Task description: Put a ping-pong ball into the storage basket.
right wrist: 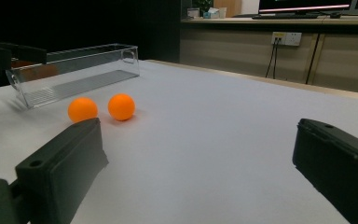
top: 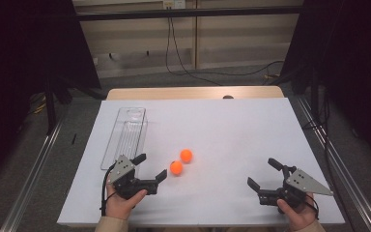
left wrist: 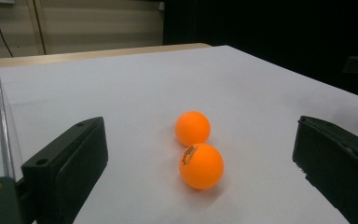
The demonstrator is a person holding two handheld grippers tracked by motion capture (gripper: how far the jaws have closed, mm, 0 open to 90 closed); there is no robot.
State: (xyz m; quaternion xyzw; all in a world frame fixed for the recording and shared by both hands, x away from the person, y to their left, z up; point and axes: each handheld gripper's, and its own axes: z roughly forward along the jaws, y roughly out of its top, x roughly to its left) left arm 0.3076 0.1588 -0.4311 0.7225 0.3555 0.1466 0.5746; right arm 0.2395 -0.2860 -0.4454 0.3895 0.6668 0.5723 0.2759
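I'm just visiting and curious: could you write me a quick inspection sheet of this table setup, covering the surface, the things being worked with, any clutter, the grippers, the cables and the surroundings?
Surface: white table top, flat and clean, with a wooden edge at the far side.
Job's things: two orange balls, the near ball and the far ball, lie close together; a clear plastic tray lies at the left, and looks empty.
Clutter: nothing seen.
Grippers: left gripper open, jaws wide, aimed at the balls; right gripper open, holding nothing.
Cables: a black cable trails from the left gripper; floor cables run behind the table.
Surroundings: dark curtains at both sides, a pale wall behind.
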